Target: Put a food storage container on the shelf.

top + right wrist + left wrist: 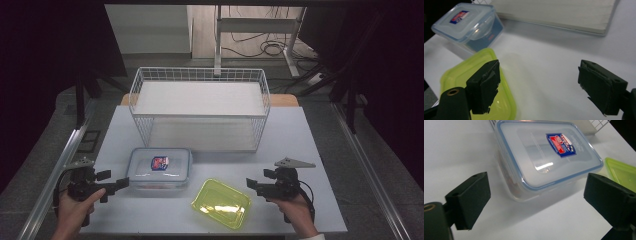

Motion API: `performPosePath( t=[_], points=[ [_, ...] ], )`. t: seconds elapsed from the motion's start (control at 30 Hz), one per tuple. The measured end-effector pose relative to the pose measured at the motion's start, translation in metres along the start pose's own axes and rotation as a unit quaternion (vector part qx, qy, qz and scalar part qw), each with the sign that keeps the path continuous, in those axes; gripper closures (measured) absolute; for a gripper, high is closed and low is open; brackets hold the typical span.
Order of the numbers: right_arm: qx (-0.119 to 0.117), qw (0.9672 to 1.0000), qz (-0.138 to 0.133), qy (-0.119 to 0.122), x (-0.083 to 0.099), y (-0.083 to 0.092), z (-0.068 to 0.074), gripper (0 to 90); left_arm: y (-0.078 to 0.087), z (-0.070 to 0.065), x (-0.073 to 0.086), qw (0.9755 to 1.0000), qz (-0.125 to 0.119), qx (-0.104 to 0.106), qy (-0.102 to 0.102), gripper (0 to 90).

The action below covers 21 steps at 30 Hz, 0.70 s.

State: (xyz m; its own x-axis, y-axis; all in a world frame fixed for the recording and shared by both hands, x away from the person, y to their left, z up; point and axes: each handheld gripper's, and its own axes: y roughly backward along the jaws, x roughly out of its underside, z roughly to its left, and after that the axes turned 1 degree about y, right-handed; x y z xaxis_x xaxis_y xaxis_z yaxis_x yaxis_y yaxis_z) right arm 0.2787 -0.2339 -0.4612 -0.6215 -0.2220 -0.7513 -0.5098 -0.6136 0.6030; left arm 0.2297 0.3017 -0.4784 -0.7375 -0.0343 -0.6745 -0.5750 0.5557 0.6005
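A clear plastic box [159, 167] with a blue-rimmed lid and a red and blue label sits on the white table, left of centre. In the left gripper view the box [544, 155] lies just ahead of the jaws. My left gripper [114, 181] [537, 183] is open at the box's near left corner, with nothing pressed between its pads. A yellow-green translucent lid [221, 202] [621, 173] lies flat to the right of the box. My right gripper [259, 181] [539, 67] is open beside the yellow-green lid's [474, 82] right edge, over bare table.
A white wire basket [200, 107] with two pale shelves stands at the back of the table [310, 150]. Its lower shelf board [554, 12] shows beyond the right gripper. Dark floor, table legs and cables lie beyond the far edge.
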Motion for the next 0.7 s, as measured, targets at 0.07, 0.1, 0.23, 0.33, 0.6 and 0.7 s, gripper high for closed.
performPosePath(
  t=[0.07, 0.1, 0.23, 0.33, 0.6, 0.7],
  points=[
    [-0.007, 1.0, -0.003, -0.002, -0.003, -0.001, 0.003, 17.9, -0.004, 0.002, -0.003, 1.0, 0.004, 0.003, 0.004, 3.1],
    [-0.015, 0.9999, -0.004, 0.0, -0.006, -0.002, 0.008, 18.2, -0.008, 0.005, -0.007, 0.9998, 0.008, 0.01, 0.013, 2.6],
    [-0.024, 0.9997, -0.002, 0.004, -0.012, -0.007, 0.018, 18.2, -0.015, 0.011, -0.014, 0.9993, 0.009, 0.022, 0.027, 2.5],
    [-0.036, 0.9992, 0.001, 0.017, -0.022, -0.014, 0.034, 18.2, -0.022, 0.017, -0.022, 0.9987, 0.012, 0.028, 0.04, 3.0],
    [-0.046, 0.9982, -0.008, 0.038, -0.042, -0.019, 0.062, 18.5, -0.05, 0.038, -0.03, 0.9927, 0.049, 0.063, 0.091, 4.9],
    [-0.049, 0.998, -0.004, 0.038, -0.048, -0.022, 0.067, 18.5, -0.057, 0.04, -0.029, 0.9911, 0.061, 0.073, 0.093, 6.7]
  ],
)
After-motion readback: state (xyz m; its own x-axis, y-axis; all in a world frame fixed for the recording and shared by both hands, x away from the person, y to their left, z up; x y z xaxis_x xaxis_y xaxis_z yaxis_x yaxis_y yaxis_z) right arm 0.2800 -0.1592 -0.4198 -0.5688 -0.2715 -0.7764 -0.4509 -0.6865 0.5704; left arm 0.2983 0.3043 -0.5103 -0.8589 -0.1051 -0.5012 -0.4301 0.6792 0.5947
